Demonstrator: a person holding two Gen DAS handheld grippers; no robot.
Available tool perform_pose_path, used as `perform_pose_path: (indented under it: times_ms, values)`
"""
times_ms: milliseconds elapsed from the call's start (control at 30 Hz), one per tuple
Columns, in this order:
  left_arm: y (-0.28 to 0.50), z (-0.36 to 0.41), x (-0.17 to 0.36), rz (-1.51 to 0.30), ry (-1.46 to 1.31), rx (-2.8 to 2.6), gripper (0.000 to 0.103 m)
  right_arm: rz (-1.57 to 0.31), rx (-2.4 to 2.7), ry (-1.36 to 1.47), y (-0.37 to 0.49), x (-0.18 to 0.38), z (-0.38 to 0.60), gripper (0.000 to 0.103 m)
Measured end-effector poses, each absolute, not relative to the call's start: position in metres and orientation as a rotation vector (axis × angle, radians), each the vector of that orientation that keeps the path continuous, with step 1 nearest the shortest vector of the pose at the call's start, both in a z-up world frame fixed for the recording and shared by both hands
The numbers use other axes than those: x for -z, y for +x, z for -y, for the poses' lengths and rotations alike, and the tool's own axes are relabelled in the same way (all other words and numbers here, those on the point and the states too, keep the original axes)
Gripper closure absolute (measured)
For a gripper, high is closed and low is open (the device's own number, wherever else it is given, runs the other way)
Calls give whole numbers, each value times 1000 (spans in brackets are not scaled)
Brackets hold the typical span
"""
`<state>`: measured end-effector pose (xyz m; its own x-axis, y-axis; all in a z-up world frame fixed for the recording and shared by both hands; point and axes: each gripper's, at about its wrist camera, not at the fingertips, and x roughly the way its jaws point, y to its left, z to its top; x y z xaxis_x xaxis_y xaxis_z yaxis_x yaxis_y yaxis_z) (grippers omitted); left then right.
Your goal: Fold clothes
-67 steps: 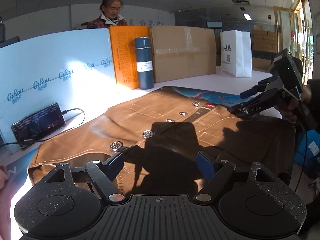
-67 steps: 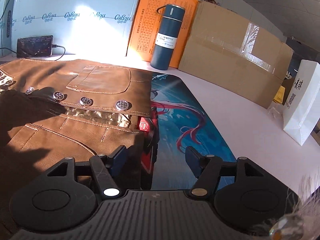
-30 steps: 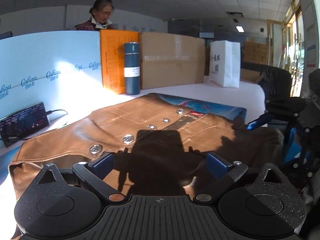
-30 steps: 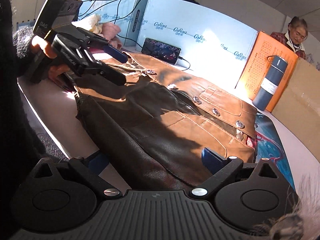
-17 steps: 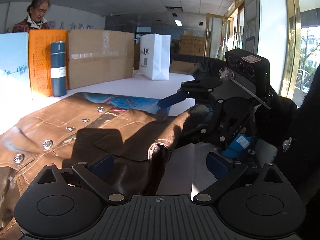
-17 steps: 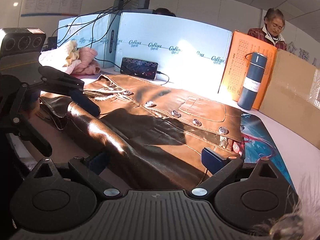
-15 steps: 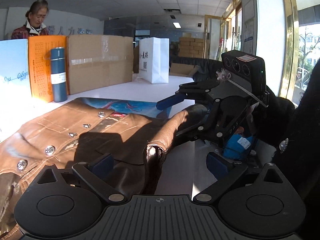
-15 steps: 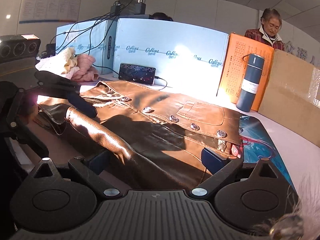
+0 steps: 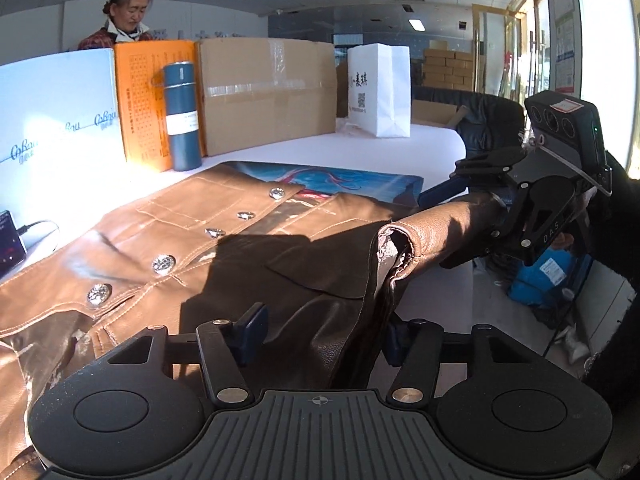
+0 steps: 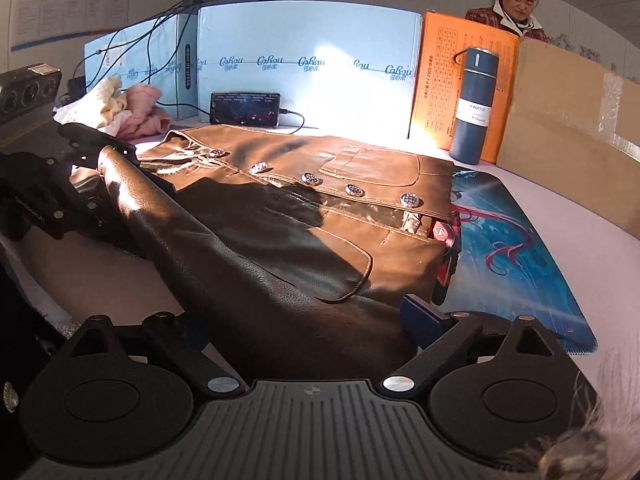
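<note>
Both jaws were closing, neither yet pinching: left gripper (image 9: 320, 334) and right gripper (image 10: 304, 326) each straddled the grainy brown leather jacket's (image 9: 168, 232) rolled sleeve (image 10: 224, 256).

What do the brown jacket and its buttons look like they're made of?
Brown jacket: leather or faux leather, by its pebbled grain, soft sheen and contrast stitching; which one is unclear. Buttons: probably metal, silvery and glinting, with a textured face.
</note>
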<state>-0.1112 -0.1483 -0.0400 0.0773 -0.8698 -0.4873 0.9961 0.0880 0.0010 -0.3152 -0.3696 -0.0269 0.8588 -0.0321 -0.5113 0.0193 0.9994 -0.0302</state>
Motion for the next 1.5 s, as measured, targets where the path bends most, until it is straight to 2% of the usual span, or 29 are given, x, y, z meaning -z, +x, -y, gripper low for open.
perform_pose_path:
  times_ms: [33,100,200,233,367,467,500,567,600,633,733,967,1000,1100,1233,1333,1500]
  values:
    - [-110,147,40,-411,363,1447,45,-518,14,-9,-317,26,371,28]
    - [-112,143,40,-393,374,1446,45,-491,-23,36,-318,22,376,73]
    - [-117,135,42,-362,432,1412,29,-464,-37,30,-314,15,374,87]
    - [-119,132,43,-358,462,1387,26,-448,-35,29,-313,12,374,88]
    - [-115,117,47,-346,556,1248,26,-350,-30,51,-314,-2,376,89]
    - [-109,100,43,-314,580,1156,26,-312,-24,44,-315,-10,375,89]
    - [-107,94,42,-304,587,1125,29,-306,-22,37,-315,-12,374,89]
    - [-103,83,39,-293,599,1105,64,-296,-18,26,-315,-15,372,90]
    - [-99,76,37,-288,579,1112,88,-293,-16,25,-316,-16,372,90]
    - [-96,70,35,-296,543,1127,94,-290,-10,26,-316,-16,372,90]
    - [-93,58,32,-336,481,1196,99,-278,-6,27,-319,-17,368,91]
    - [-104,34,15,-374,410,1374,99,-203,4,-8,-347,-40,354,92]
    - [-103,32,11,-355,386,1363,93,-180,8,-9,-347,-43,355,92]
    - [-92,28,4,-326,320,1307,90,-127,22,13,-334,-48,360,92]
    - [-80,15,3,-315,294,1208,74,-87,57,49,-307,-52,368,92]
    - [-67,-5,0,-308,233,1150,67,-56,87,70,-292,-58,374,92]
    - [-34,-25,4,-343,66,1112,66,-36,111,114,-261,-64,387,92]
